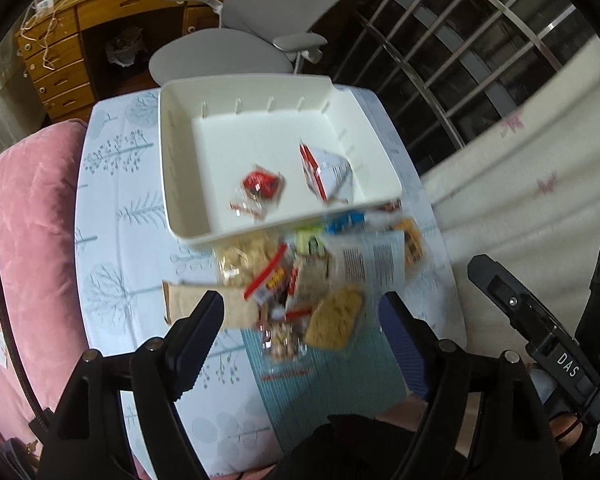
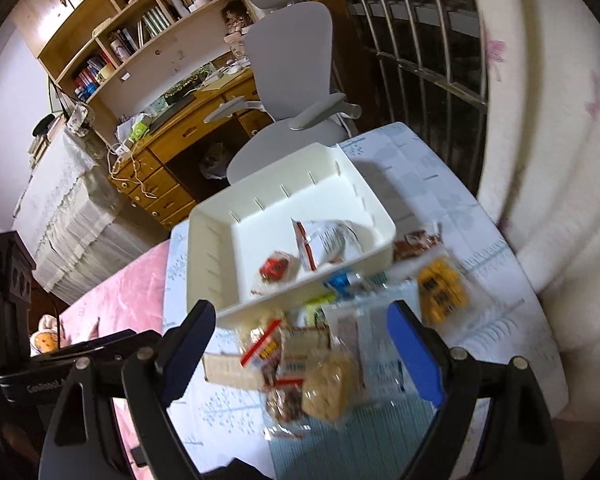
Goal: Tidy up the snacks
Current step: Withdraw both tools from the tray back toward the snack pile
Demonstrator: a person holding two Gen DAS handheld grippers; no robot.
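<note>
Both claws, left claw [image 1: 300, 320] and right claw [image 2: 300, 344], stand wide and empty above the snack pile [image 1: 300, 280] on the worktop [image 1: 112, 240], just before the white bin [image 1: 180, 160]. Packets look light, crinkly, slippery; pinch a sealed edge

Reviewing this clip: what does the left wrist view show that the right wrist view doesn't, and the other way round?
Only the left wrist view shows the right gripper's body at its right edge. Only the right wrist view shows the bookshelf above the desk. Both share the white bin holding a red-labelled packet and a red-and-white bag, the snack pile in front of it, and the grey chair; both grippers are open.
</note>
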